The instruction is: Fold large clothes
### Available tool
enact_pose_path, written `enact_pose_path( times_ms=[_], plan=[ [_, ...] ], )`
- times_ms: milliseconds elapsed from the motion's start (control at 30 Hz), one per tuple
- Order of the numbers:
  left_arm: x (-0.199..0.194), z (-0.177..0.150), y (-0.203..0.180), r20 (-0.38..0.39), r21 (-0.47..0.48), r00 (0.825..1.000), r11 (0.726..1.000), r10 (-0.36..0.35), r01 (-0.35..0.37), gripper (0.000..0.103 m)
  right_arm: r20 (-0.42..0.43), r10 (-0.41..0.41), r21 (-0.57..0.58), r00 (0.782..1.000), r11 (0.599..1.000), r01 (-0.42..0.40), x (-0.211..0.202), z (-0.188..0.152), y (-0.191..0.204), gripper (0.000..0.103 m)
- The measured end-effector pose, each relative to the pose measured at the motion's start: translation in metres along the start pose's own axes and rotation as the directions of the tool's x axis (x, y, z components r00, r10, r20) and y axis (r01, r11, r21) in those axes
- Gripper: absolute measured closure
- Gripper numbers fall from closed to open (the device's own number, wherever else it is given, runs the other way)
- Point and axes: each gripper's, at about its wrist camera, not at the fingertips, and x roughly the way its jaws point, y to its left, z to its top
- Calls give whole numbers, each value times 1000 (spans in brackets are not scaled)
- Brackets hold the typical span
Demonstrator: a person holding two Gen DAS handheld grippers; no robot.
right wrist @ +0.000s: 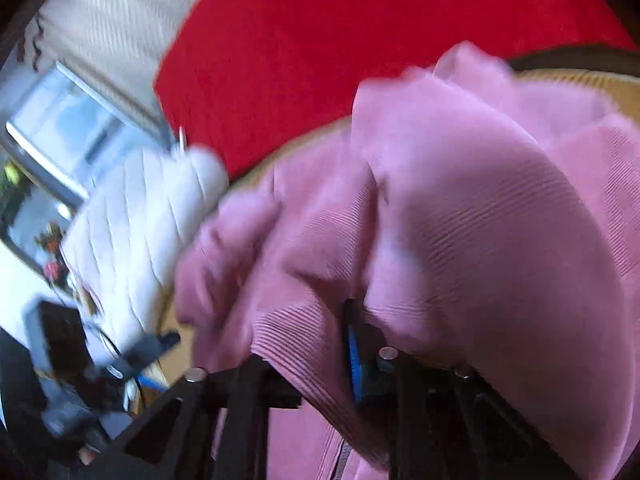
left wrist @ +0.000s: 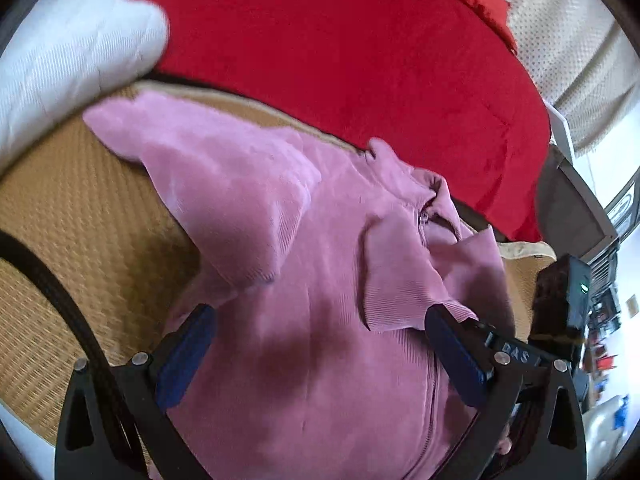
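Lying across a tan mat, the pink top is spreading from ten o'clock to five o'clock in the left view, the left gripper hovering over it with jaws spread wide and empty. In the blurred right view, the right gripper is pinching the top's ribbed hem at six o'clock, a white pillow sitting at nine o'clock.

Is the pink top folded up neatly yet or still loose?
Still loose: the pink top lies rumpled on the woven mat, one sleeve flopped across its body.
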Motion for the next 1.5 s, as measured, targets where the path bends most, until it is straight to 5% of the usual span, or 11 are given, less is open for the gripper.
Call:
enact_pose_path(
  times_ms=[133, 167, 267, 400, 567, 800, 900, 1000, 1200, 1333, 1500],
  plan=[
    [6, -1, 2, -53, -46, 995, 995, -87, 85, 0, -31, 55, -48, 998, 997, -56, -16, -5, 6, 29],
    [7, -1, 0, -56, -45, 994, 995, -92, 89, 0, -33, 38, -61, 999, 997, -40, -23, -6, 7, 26],
    [12, -2, -6, -62, -31, 991, 993, -117, 116, 0, -61, 36, -93, 997, 995, -42, -42, -8, 4, 25],
    [19, -2, -19, -72, -16, 985, 988, -157, 156, 0, 60, 60, -59, 996, 997, -57, -88, -8, -14, 25],
    [33, 1, -36, -62, 28, 988, 989, -143, 145, 22, 219, 11, 78, 976, 997, -28, -114, 4, -44, 35],
    [67, 7, -44, -119, -38, 984, 991, -130, 127, 22, 204, -10, 213, 979, 976, -35, -104, 2, -63, 35],
    [69, 7, -56, -94, 50, 989, 992, -114, 119, 72, 197, -40, 212, 980, 977, -3, -94, 2, -58, 35],
    [60, 6, -61, -51, 103, 994, 990, -94, 99, 87, 203, -44, 228, 978, 974, -3, -101, -2, -68, 35],
    [6, 11, -59, 140, 225, 989, 974, -44, 11, 86, 272, -68, 228, 960, 974, 4, -123, -3, -73, 35],
    [-16, 15, -35, 153, 206, 988, 976, 34, -65, 15, 270, -54, 192, 961, 981, 1, -117, -1, -61, 35],
    [-53, 25, 24, 219, 31, 972, 995, 85, -94, 14, 205, -51, 166, 977, 986, 17, -91, -1, -45, 35]
  ],
)
